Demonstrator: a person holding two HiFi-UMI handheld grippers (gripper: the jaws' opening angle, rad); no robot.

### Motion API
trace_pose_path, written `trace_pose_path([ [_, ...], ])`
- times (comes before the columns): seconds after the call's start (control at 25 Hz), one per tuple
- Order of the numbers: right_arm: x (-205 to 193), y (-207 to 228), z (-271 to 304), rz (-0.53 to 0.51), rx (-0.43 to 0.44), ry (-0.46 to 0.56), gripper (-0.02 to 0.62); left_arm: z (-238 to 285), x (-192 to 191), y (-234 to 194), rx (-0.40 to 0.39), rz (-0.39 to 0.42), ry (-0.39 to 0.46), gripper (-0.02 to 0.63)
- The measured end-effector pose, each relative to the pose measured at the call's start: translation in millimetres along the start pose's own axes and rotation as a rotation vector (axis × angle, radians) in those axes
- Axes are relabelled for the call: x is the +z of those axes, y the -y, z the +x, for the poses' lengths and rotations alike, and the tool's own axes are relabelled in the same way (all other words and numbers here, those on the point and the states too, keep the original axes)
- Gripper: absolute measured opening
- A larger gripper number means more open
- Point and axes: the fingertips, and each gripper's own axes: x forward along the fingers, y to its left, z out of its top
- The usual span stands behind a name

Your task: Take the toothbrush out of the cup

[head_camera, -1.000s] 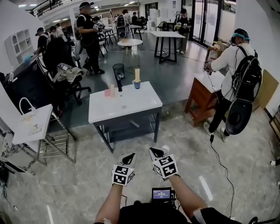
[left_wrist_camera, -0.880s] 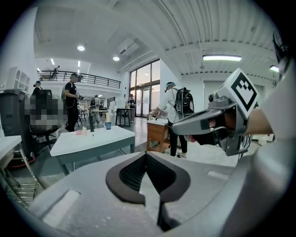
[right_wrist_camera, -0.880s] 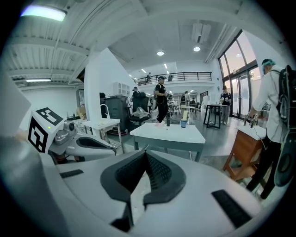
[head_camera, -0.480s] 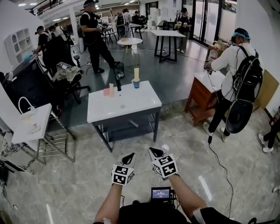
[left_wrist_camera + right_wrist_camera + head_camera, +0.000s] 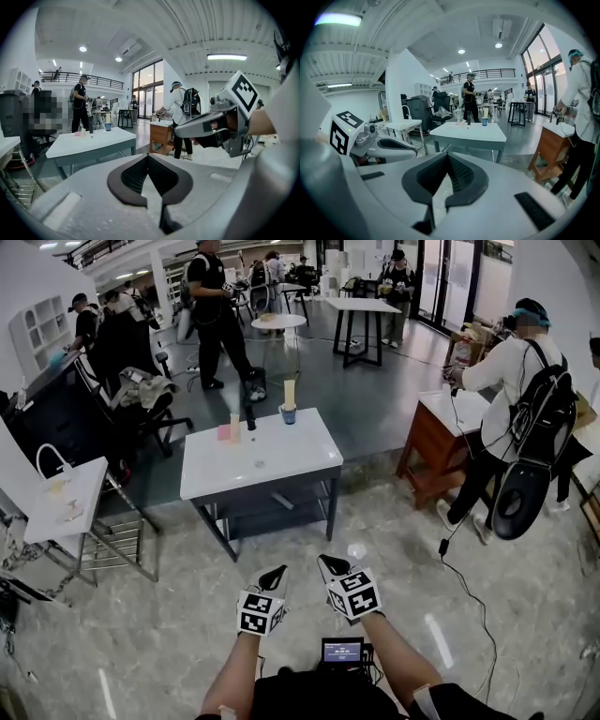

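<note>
Since the earlier frames the white table (image 5: 253, 474) sits slightly nearer to you in the head view, the person in black (image 5: 214, 296) beyond it has stepped across to the right, and your two grippers keep the same low, side-by-side place in front of you. Left gripper (image 5: 275, 575): its own view shows the jaw tips meeting at the front, closed together with nothing between them. Right gripper (image 5: 330, 567): jaws likewise pressed together and empty, just beside the left one but not touching it. Both point ahead and a little downward over the grey tiled floor (image 5: 403, 531), well apart from the table. A small lit screen (image 5: 343, 651) shows at your waist, below the grippers. The cup (image 5: 288, 414), blue, stands at the far edge of the table top, right of centre. The toothbrush (image 5: 290, 394) is still in it, standing upright as a pale stick above the rim. To the left of the cup stand a dark bottle (image 5: 250, 418) and a pink item (image 5: 225, 432), each apart from it. Right of the table is a wooden desk (image 5: 433, 442), where a person in white (image 5: 511, 381) with a backpack is bent over. A low white side table (image 5: 56, 512) stands at the left.
</note>
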Motion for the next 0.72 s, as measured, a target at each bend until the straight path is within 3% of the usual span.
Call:
trace_pose_path([
  [0.4, -17.1, 41.6, 14.7, 0.02, 0.028, -0.029, 0.008, 32.2, -11.3, -4.2, 0.05, -0.015, -0.042, 0.009],
  [0.72, -13.1, 70.3, 61.2, 0.03, 0.008, -0.055, 0.008, 76.0, -12.7, -41.5, 0.037, -0.02, -0.056, 0.009],
])
